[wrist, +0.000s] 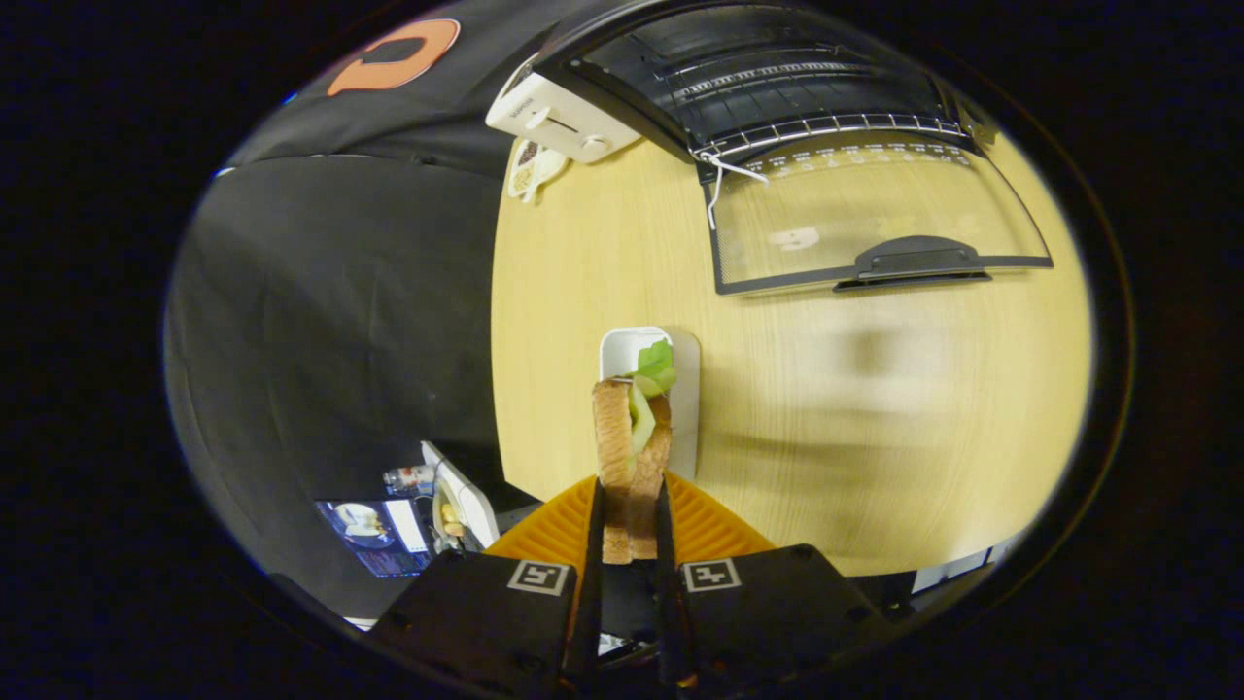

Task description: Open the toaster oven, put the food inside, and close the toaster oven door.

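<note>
- Tool: both fingers are drawn narrow and press on the two flat sides of a sandwich, which they hold clamped between them.
- Sandwich: two slices of toasted bread standing on edge, with a pale green filling showing at the far end. It reaches out past the fingertips, clear of the desk.
- White tray: a small rounded piece lying on the desk directly behind the far end of the sandwich. A green leaf shows at that end; whether it belongs to the sandwich or lies in the tray cannot be told.
- Toaster oven: it sits at the far side of the desk, well beyond the sandwich. Its cavity is dark, and a wire rack shows along the front edge.
- Oven door: fully folded down towards the sandwich, so the glass pane lies flat just above the desk. The dark handle is at the edge nearest the sandwich.
- White cord: a thin loop hangs at the door's hinge corner.
- White control panel: on the end of the toaster oven, carrying a knob. A small dish sits just beside it on the desk edge.
- Desk: pale wood; the stretch between the sandwich and the door is blurred.
</note>
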